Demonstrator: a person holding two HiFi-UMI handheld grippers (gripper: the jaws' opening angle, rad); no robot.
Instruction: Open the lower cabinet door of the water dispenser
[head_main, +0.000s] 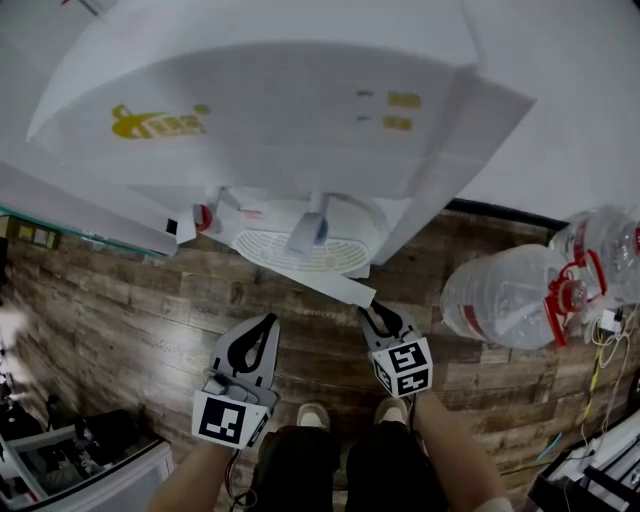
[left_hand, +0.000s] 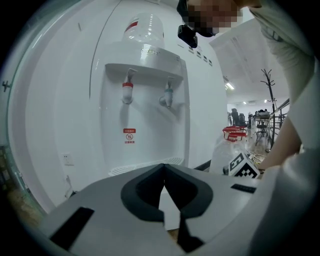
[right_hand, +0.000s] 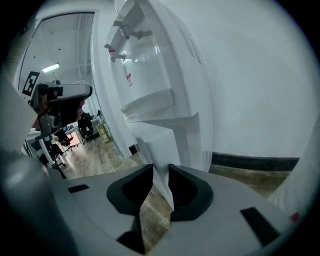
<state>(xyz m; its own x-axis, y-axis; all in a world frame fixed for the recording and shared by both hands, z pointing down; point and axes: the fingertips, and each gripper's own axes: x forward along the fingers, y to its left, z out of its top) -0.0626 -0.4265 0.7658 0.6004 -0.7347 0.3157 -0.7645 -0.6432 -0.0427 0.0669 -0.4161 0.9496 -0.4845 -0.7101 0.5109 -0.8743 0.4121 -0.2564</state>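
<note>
My right gripper (right_hand: 160, 169) had its jaws pinched on the free edge of the flat white lower cabinet door (right_hand: 161, 146). The door stood swung a little out from the tall white plastic water dispenser (right_hand: 150, 75) just beyond the tips. My left gripper (left_hand: 163, 168), jaws pressed together on nothing, hung beside the right one, short of the dispenser's front. Out past the right jaws lay a clear plastic water jug (head_main: 505, 295) on the brown wood-plank floor (head_main: 120, 290).
</note>
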